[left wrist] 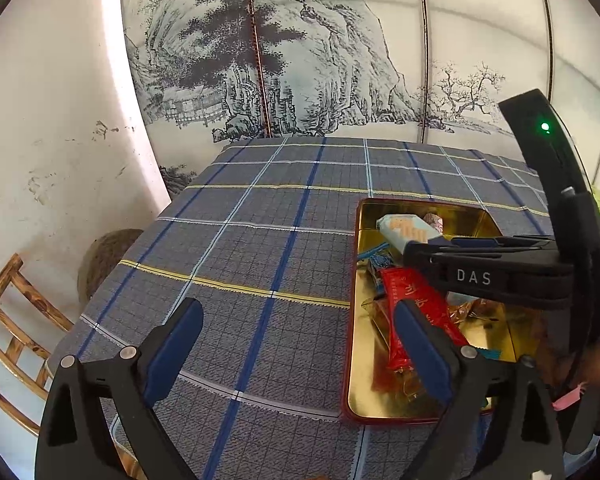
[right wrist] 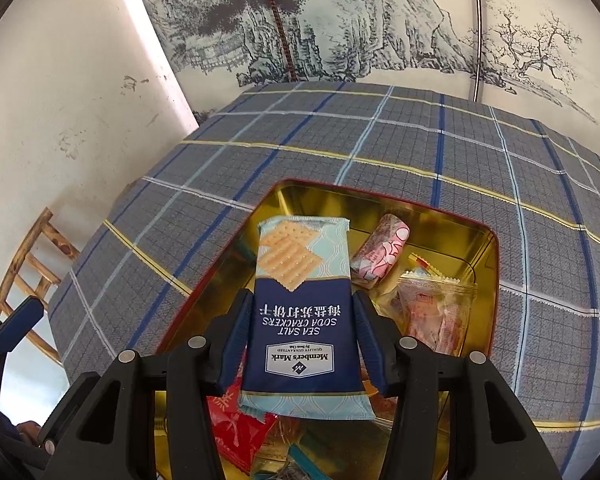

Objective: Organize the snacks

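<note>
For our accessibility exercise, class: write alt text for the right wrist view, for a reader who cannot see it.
The right tool grips a blue pack of sea salt soda crackers by its sides, over an open gold tin that holds other wrapped snacks. The tin sits on a grey plaid tablecloth in front of an ink landscape screen.

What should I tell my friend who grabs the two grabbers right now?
Right gripper: shut on the soda cracker pack, held over the gold tin.
Left gripper: open, holding nothing, beside the tin above the checked tablecloth.
In the tin: red packet, pink wrapped snack, clear-wrapped snack, and a few more.
Done: several snacks are in the tin.
Left: the cracker pack is not yet let go; probably set it down in the tin. No other loose snacks show on the cloth.
</note>
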